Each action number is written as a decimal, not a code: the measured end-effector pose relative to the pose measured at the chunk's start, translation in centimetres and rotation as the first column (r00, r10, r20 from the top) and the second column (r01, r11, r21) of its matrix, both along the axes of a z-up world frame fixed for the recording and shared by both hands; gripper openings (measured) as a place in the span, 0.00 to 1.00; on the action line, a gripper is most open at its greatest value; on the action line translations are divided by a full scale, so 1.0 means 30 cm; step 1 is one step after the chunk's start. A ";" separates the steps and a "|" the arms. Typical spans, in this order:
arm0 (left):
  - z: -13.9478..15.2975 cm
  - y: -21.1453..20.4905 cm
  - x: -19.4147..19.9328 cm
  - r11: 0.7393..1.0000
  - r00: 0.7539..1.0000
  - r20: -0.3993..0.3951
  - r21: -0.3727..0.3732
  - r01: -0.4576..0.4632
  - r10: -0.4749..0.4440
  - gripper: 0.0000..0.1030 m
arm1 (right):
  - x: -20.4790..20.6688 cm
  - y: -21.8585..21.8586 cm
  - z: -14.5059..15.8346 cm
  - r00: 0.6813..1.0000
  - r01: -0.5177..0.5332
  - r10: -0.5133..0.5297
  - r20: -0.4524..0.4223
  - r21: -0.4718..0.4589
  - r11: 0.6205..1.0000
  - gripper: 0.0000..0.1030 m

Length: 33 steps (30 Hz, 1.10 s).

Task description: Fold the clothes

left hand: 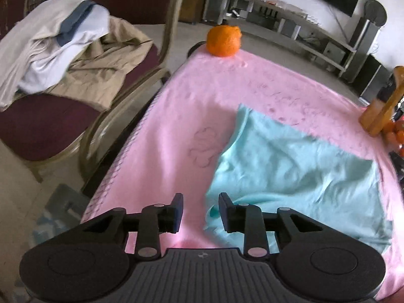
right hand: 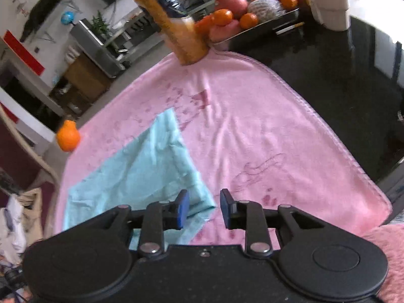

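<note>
A light blue cloth (left hand: 290, 166) lies spread on a pink towel (left hand: 176, 116) that covers the table. My left gripper (left hand: 200, 210) is open and empty, above the cloth's near left corner. The cloth also shows in the right wrist view (right hand: 141, 171) on the pink towel (right hand: 265, 139). My right gripper (right hand: 204, 208) is open and empty, above the cloth's near right corner.
An orange (left hand: 223, 41) sits at the towel's far left corner, also in the right wrist view (right hand: 67, 137). A juice bottle (right hand: 171, 22) and a fruit tray (right hand: 252, 12) stand at the far right on the black table (right hand: 341, 75). A chair (left hand: 50, 121) holds piled clothes (left hand: 63, 50).
</note>
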<state>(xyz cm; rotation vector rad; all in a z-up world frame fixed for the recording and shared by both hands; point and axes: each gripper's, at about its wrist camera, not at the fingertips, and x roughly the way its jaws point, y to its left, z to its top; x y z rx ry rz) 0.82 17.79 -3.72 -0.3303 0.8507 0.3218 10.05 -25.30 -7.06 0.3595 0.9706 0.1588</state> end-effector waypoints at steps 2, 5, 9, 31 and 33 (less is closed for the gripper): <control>0.012 -0.031 0.041 0.999 0.999 0.006 0.010 0.035 -0.035 0.31 | 0.024 0.020 -0.002 1.000 -0.010 0.010 -0.008 0.009 1.000 0.25; -0.008 -0.081 0.134 0.994 0.994 -0.024 0.020 0.107 -0.106 0.31 | 0.061 0.050 -0.005 0.999 -0.025 0.025 -0.021 0.023 0.999 0.25; -0.084 -0.127 0.273 0.987 0.983 -0.096 0.008 0.159 -0.158 0.31 | 0.110 0.091 -0.008 0.998 -0.045 0.046 -0.037 0.042 0.998 0.26; -0.020 -0.058 0.030 0.954 0.957 0.012 -0.077 0.289 -0.289 0.17 | -0.098 -0.037 0.013 0.985 -0.061 0.077 -0.155 0.106 0.992 0.27; -0.046 -0.109 0.071 0.944 0.948 0.011 -0.078 0.319 -0.319 0.17 | -0.067 0.012 -0.007 0.986 -0.080 0.099 -0.131 0.142 0.987 0.27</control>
